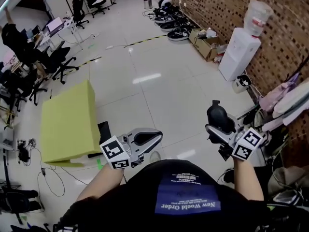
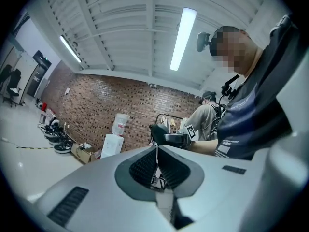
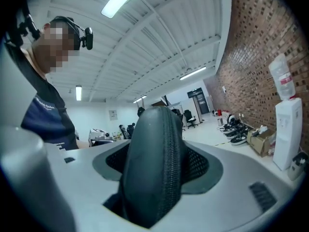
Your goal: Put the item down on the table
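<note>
My right gripper (image 1: 219,125) is shut on a black zippered case (image 1: 218,115), held in the air at the right, far from the table. In the right gripper view the case (image 3: 154,163) stands upright between the jaws of that gripper (image 3: 157,170) and fills the gap, zipper facing the camera. Lower in the middle, my left gripper (image 1: 145,139) is shut with nothing in it; its pads (image 2: 145,168) meet along a thin line. The left gripper view also catches the black case (image 2: 159,132) in the distance. The yellow-green table (image 1: 67,122) stands to the left on the floor, its top bare.
A white water dispenser (image 1: 239,52) stands by the brick wall at the right, with a cardboard box (image 1: 206,43) and shoes (image 1: 176,30) beyond it. Clothes hang at the far right (image 1: 285,100). Office chairs (image 1: 58,64) and desks stand at the left. Cables (image 1: 46,178) lie near the table.
</note>
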Available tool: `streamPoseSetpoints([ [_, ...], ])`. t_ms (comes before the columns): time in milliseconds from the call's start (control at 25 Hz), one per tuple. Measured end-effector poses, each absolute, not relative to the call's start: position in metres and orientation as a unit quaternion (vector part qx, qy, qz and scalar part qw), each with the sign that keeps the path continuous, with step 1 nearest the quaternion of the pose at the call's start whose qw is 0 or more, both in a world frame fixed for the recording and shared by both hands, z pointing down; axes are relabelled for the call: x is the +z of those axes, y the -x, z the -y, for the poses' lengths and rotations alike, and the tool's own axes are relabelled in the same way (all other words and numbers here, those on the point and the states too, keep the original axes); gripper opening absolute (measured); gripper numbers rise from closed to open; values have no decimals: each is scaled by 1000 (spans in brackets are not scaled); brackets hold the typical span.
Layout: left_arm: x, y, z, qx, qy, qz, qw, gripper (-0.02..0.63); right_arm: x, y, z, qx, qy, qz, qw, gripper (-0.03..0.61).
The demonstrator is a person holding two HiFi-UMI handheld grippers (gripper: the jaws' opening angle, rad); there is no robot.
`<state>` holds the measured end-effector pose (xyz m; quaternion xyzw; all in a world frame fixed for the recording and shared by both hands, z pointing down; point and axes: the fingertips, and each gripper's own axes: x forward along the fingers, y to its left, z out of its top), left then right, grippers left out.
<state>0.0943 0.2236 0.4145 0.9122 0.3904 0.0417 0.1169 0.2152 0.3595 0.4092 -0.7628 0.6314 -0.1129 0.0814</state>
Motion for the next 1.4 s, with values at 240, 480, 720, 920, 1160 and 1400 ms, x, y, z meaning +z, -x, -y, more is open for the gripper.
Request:
streamPoseSetpoints([
  [240, 406, -183, -129, 48, -909, -399, 106, 6, 402, -304, -282, -109, 774, -617, 86, 293],
  [480, 413, -243, -65, 45, -923, -368, 103, 6, 407, -373, -213, -111, 752, -645, 81, 293],
  [720, 396, -317, 4, 39, -945, -310, 93, 6, 389, -460, -124, -106, 706, -696, 81, 293],
  [920, 410, -386, 27, 23, -966, -240, 89, 6, 402, -534, -77, -97, 644, -756, 65, 293],
  [1160, 390, -438, 90, 6, -987, -123, 99, 6, 378, -610, 24, -102, 550, -828, 43, 293],
  [1400, 387, -427, 154, -9, -995, -18, 96, 6, 374, -613, 123, -101, 467, -878, 30, 293],
])
